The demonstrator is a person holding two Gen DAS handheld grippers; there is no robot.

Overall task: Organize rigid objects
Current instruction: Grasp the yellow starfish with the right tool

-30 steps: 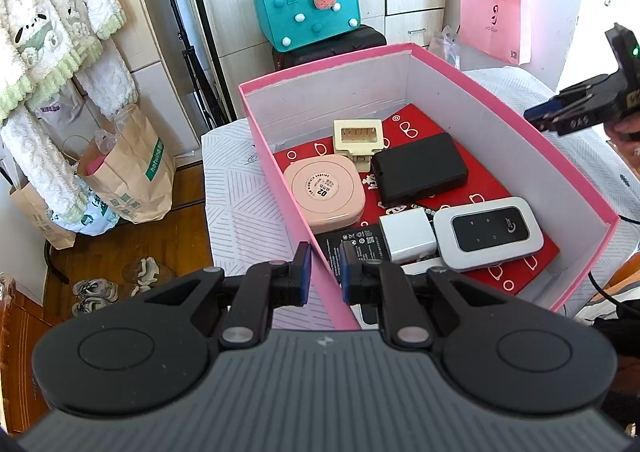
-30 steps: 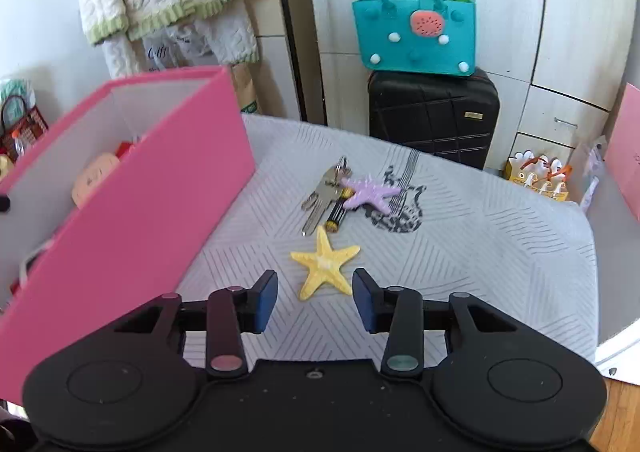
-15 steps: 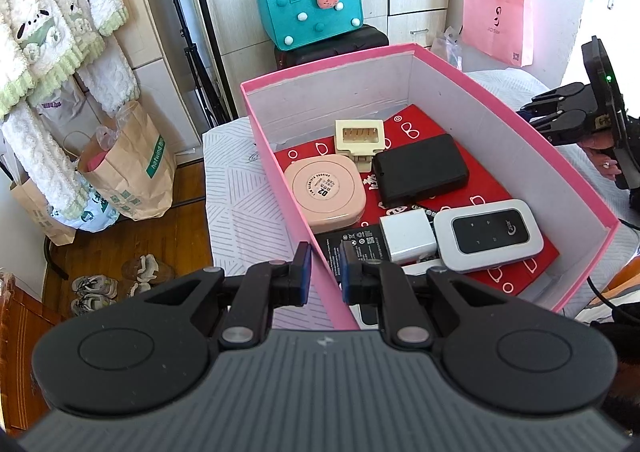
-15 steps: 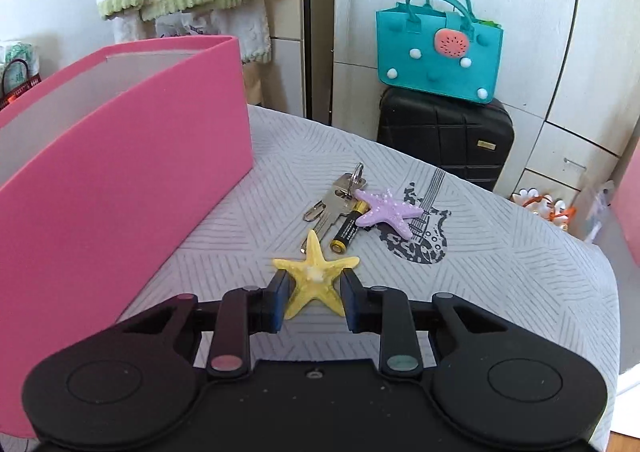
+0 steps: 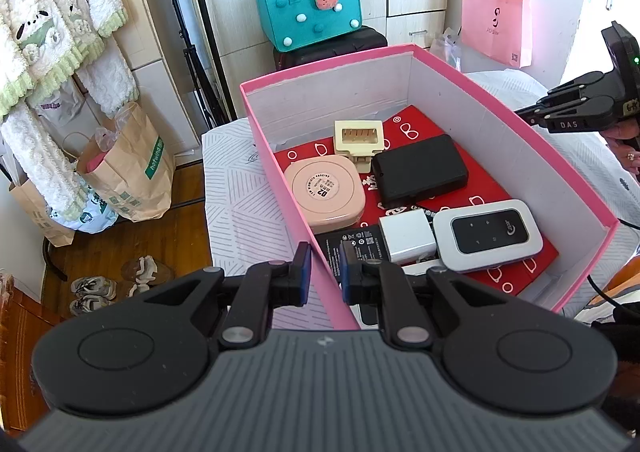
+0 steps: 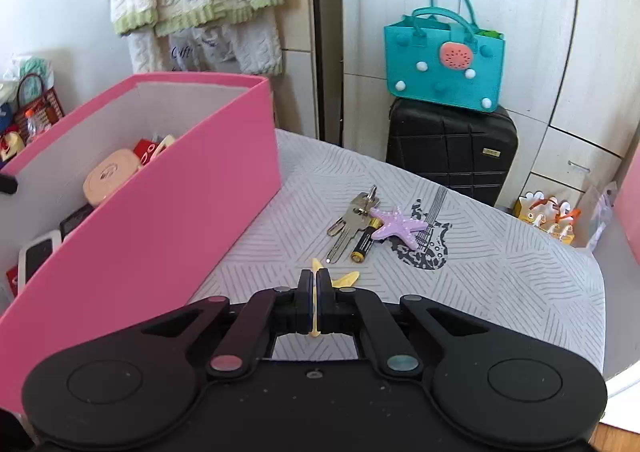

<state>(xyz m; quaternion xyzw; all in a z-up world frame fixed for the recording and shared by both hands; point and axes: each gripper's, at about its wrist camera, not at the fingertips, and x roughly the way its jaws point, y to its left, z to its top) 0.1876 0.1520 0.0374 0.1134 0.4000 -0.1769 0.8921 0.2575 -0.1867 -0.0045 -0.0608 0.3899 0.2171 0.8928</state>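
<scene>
Clamping the near wall of the pink box [image 5: 276,179], the left gripper [image 5: 325,272] was unchanged. The right gripper [image 6: 315,284] had just been closed on the yellow starfish [image 6: 344,279], now pinched edge-on above the patterned cloth [image 6: 500,272]. Pickup judged done; keys [image 6: 352,221], battery [image 6: 363,246] and purple starfish [image 6: 396,228] were left outside.

- Home bedroom, by the look of it.
- Fluffy robes [image 5: 52,51] hung on the wall.
- Wardrobe doors [image 6: 560,31], black suitcase [image 6: 452,151], shoes [image 5: 92,288] on wooden floor.
</scene>
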